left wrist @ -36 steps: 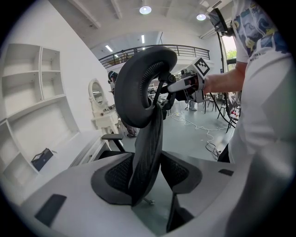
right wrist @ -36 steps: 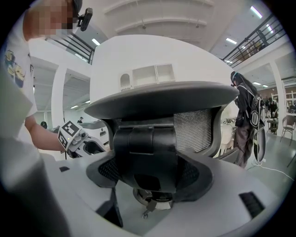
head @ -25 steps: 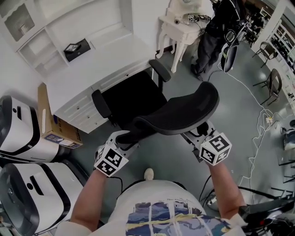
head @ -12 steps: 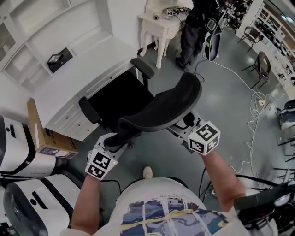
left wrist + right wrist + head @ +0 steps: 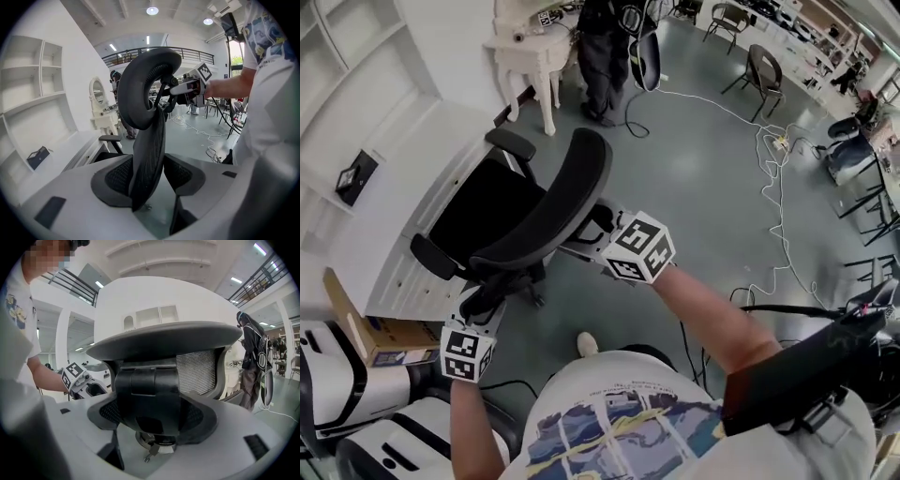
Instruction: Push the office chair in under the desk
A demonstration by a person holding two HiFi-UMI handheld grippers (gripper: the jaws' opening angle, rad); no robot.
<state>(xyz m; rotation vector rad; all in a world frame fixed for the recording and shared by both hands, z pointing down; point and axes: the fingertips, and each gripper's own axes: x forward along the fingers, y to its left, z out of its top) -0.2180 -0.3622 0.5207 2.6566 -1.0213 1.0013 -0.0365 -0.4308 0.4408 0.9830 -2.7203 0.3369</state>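
Observation:
The black office chair (image 5: 483, 211) stands with its seat toward the white desk (image 5: 389, 220), and its curved backrest (image 5: 553, 199) faces me. My left gripper (image 5: 483, 305) is at the backrest's left edge. In the left gripper view that mesh edge (image 5: 147, 150) fills the gap between the pads; the jaws are opening slightly, the edge still between them. My right gripper (image 5: 598, 234) is behind the backrest, shut on the black support bracket (image 5: 150, 390). One armrest (image 5: 511, 142) is near the desk's edge.
A white side table (image 5: 530, 47) and a standing person (image 5: 605, 42) are beyond the chair. Cables (image 5: 769, 159) trail over the grey floor at right. A cardboard box (image 5: 366, 330) and white machines (image 5: 333, 380) sit at lower left by the desk.
The head view has swung right, so chair and desk now sit further left in the picture. The chair looks turned a little. Both grippers have stayed at the backrest.

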